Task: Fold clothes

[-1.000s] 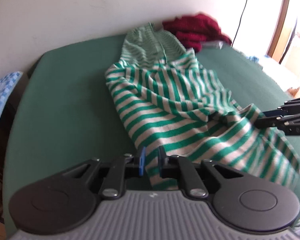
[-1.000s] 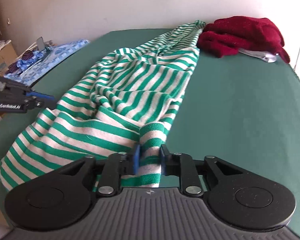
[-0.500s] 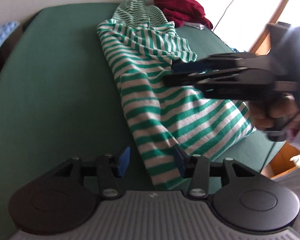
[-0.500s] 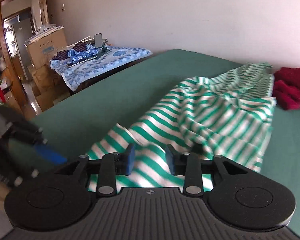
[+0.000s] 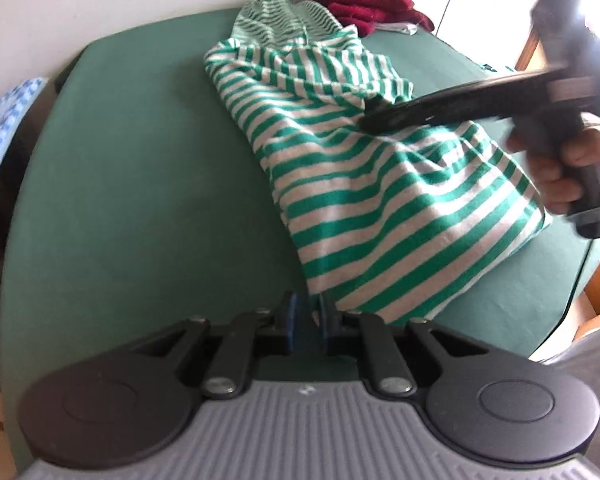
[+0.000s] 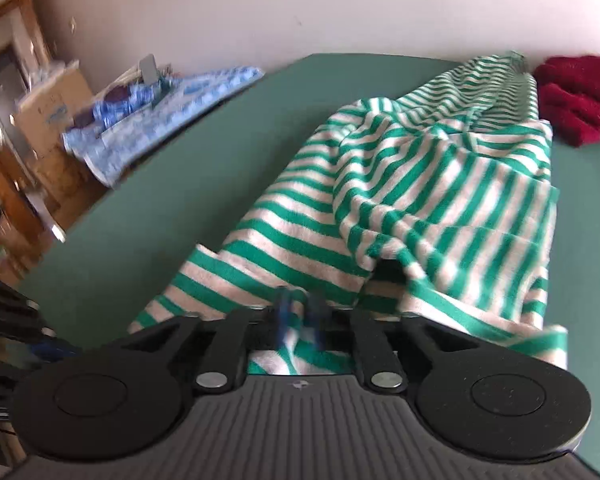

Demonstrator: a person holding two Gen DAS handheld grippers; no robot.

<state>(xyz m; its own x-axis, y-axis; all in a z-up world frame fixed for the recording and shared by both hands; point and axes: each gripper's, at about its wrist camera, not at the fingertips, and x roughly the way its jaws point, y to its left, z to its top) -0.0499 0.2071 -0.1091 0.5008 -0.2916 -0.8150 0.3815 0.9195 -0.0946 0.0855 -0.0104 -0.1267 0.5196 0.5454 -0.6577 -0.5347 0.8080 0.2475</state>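
Striped garment (image 5: pixel 364 184) lay lengthwise on green counter (image 5: pixel 140 184), partly doubled, rumpled; fold judged unfinished, smoothing left. Left gripper (image 5: pixel 306 316) jaws nearly together at near hem, grip on cloth unclear. Right gripper (image 6: pixel 300 312) jaws clamped on garment fold. Red garment (image 6: pixel 576 96) at far right.

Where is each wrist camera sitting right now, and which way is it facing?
Left wrist: behind the left gripper, at the near end of the green table, facing along the striped garment toward the wall; the person's hand holding the right gripper crosses on the right.
Right wrist: behind the right gripper, low over the garment's near edge, facing the wall; no hand shows.
Shared: striped garment, green table, red clothing, blue patterned cloth.
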